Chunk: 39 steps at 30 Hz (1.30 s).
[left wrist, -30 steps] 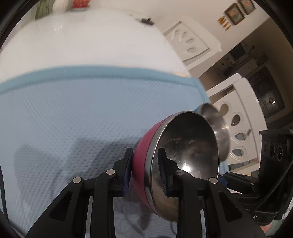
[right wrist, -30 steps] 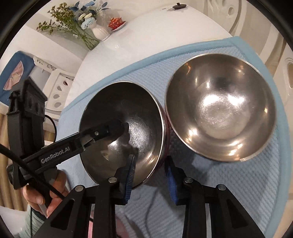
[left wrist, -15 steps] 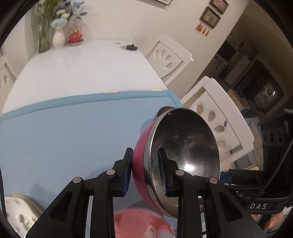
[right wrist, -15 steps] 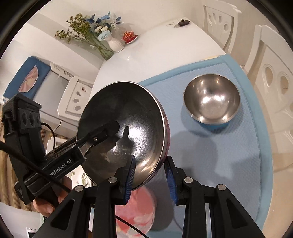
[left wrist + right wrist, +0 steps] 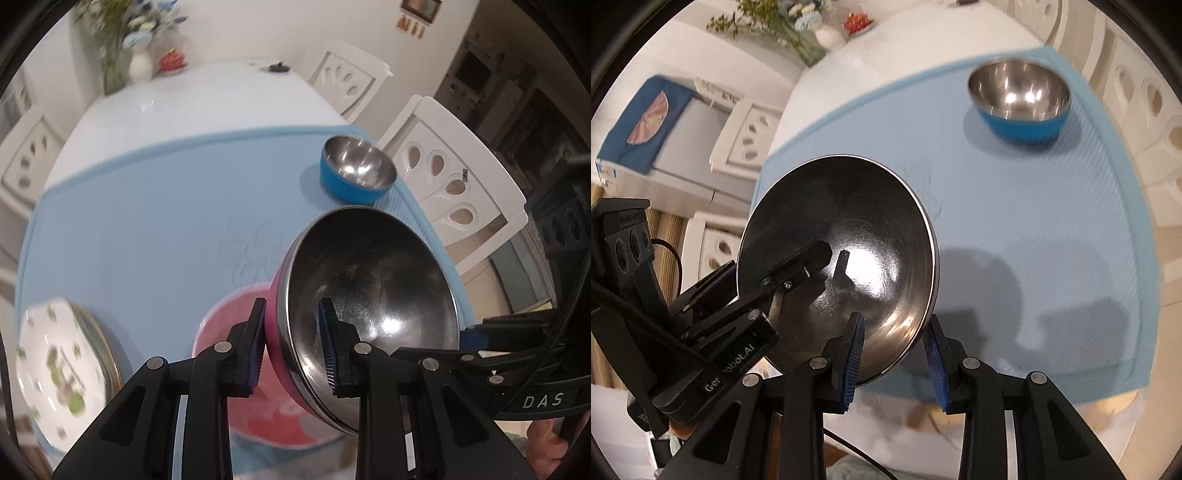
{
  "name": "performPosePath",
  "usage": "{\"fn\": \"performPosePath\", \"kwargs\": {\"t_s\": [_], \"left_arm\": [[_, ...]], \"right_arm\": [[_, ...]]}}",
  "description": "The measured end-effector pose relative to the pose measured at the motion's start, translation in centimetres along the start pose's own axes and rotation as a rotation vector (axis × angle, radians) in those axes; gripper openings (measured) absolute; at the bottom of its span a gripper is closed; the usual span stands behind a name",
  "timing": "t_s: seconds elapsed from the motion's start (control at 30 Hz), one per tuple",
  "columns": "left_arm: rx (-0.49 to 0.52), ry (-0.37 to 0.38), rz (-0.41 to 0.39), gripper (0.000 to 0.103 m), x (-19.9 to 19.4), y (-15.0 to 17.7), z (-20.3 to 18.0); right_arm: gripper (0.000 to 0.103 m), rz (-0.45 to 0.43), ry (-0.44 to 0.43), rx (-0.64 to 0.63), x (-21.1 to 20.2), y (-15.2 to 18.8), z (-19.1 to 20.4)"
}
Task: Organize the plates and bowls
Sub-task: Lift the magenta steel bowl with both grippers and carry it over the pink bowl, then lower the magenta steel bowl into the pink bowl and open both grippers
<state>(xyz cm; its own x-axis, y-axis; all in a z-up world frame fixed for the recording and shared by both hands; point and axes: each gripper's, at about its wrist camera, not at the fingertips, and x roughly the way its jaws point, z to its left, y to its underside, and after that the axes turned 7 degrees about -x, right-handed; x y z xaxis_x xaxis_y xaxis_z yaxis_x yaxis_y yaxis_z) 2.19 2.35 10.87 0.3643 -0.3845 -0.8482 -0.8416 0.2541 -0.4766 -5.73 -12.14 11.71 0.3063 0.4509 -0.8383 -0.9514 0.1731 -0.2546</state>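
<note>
The pink bowl (image 5: 369, 306) is held clear above the blue mat (image 5: 147, 229), tipped on edge. Its steel-lined mouth faces right in the left wrist view, its pink outer wall faces left, and its rim plane stands near upright. A round bowl has no long axis.

The left gripper (image 5: 291, 343) is nearly closed and pinches the bowl wall at the near rim: 1 pad presses the pink outside, the other the steel inside. The right gripper (image 5: 894, 354) is also narrowly set and clamps the opposite rim of the same bowl (image 5: 846, 258), 1 finger inside and 1 outside. In the right wrist view the left gripper's fingers (image 5: 812, 258) reach into the bowl from the left.

A blue bowl (image 5: 356, 170) with a steel interior stands upright on the far right part of the mat, well apart from the held bowl. A pink plate (image 5: 236, 332) lies on the mat beneath the held bowl. A white floral plate (image 5: 55, 362) sits at the near left mat edge. White chairs (image 5: 454, 177) stand right of the table. A vase of flowers (image 5: 140, 62) stands at the far table end.
</note>
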Motion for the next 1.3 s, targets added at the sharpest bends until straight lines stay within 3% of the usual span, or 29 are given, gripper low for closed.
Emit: {"fn": "performPosePath", "kwargs": {"t_s": [0.43,0.6,0.77,1.07,1.3], "left_arm": [[-0.083,-0.020,0.031,0.023,0.9,4.0,1.9],[-0.116,-0.012,0.043,0.025,1.5,4.2,2.6],[-0.125,-0.072,0.030,0.035,1.7,3.9,3.6],[-0.222,-0.101,0.019,0.036,1.1,4.2,7.6],[-0.232,-0.101,0.028,0.036,1.1,4.6,8.1]], "right_arm": [[0.032,0.098,0.052,-0.053,4.2,1.0,0.9],[0.032,0.115,0.058,-0.055,5.0,0.7,1.1],[0.033,0.114,0.084,-0.067,5.8,0.1,1.6],[0.033,0.127,0.062,-0.080,5.7,0.0,1.3],[0.033,0.131,0.034,-0.073,5.7,0.1,1.1]]}}
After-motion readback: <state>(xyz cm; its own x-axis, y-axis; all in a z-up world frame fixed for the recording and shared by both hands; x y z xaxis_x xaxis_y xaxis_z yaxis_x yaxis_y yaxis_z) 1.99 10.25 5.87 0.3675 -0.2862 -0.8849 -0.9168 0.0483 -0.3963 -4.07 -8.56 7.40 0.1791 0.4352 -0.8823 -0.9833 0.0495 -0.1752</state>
